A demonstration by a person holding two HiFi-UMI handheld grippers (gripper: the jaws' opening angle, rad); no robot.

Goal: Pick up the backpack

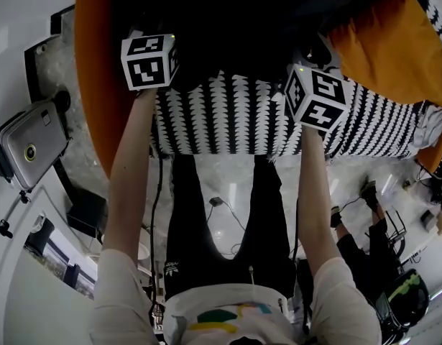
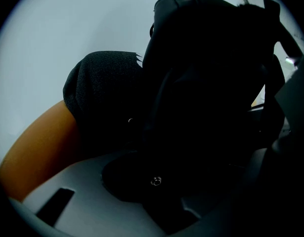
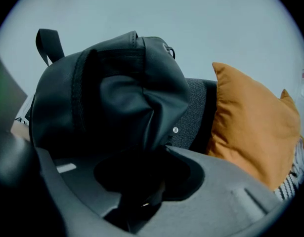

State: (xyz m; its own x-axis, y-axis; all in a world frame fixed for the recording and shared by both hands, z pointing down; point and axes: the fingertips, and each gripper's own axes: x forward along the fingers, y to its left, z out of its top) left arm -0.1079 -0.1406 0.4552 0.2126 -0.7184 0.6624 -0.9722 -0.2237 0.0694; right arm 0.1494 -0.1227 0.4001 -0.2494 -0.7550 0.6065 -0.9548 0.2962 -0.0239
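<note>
Left gripper view: very dark. The left gripper (image 2: pixel 159 181) has the black backpack (image 2: pixel 211 83) filling the gap between its jaws. As far as the shadow lets me read it, the jaws are pressed in on the bag's side fabric. Behind the bag are a dark grey knit cushion (image 2: pixel 102 88) and, lower left, the left orange cushion (image 2: pixel 38 147). A pale wall (image 2: pixel 67 23) stands behind them.

Right gripper view: clearer. The right gripper (image 3: pixel 142 179) pinches a fold of the backpack's smooth dark skin. The material creases and gathers down into the jaws. The bag stands upright, with its top loop (image 3: pixel 48 43) sticking up at the left. A small metal stud (image 3: pixel 175 130) shows on the bag's edge just above the jaws. The grey knit cushion sits touching the bag's far side, and the right orange cushion (image 3: pixel 250 117) is just beside that. A strip of black-and-white patterned throw (image 3: pixel 295 174) shows at the right edge.

Head view: both my arms reach forward, with one marker cube per tool, left cube (image 1: pixel 149 62) and right cube (image 1: pixel 318 98). The bag is the dark mass beyond them, between the two orange cushions and above the patterned throw. The jaw tips are lost in its shadow in this view. A silver suitcase (image 1: pixel 30 146) stands on the floor, well apart, at the left.
</note>
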